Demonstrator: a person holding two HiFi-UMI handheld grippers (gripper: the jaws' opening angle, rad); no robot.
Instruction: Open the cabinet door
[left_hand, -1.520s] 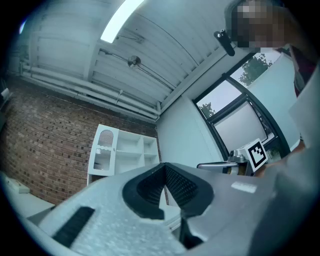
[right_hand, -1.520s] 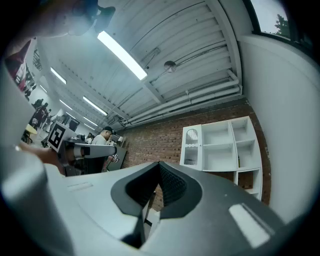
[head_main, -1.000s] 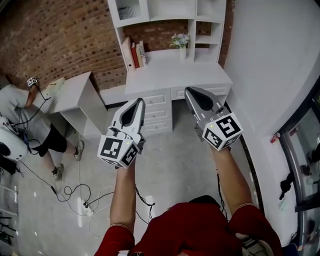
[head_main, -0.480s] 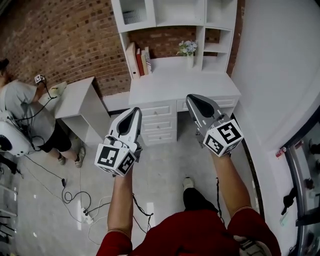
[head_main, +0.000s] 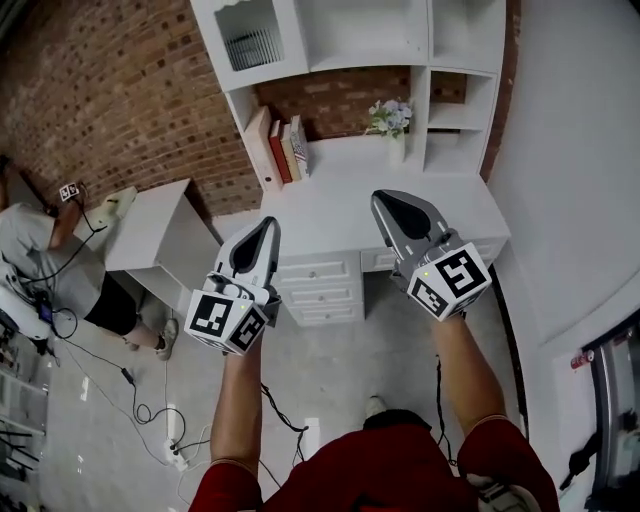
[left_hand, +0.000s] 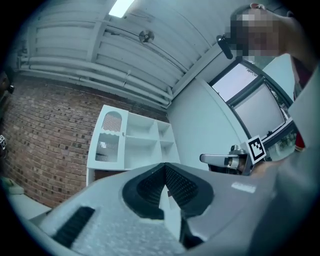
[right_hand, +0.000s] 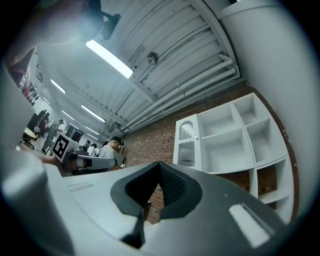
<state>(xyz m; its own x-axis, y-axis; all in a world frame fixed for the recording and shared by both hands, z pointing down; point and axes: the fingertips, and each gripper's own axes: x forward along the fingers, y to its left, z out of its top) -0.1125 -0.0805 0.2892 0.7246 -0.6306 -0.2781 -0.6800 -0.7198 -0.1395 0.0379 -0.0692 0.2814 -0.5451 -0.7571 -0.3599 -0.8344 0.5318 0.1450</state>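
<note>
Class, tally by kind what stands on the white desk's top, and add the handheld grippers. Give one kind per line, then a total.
books: 4
vase of flowers: 1
grippers: 2 (left gripper, right gripper)
Total: 7

You have the cabinet door (head_main: 247, 42) in the top left bay of the white shelf unit (head_main: 370, 30) that stands on the table (head_main: 335, 212); it is white, with a scalloped arch at its top and a panel of thin upright slats below; it stands upright and looks shut, flush with the frame; open shelves lie just to its right.
</note>
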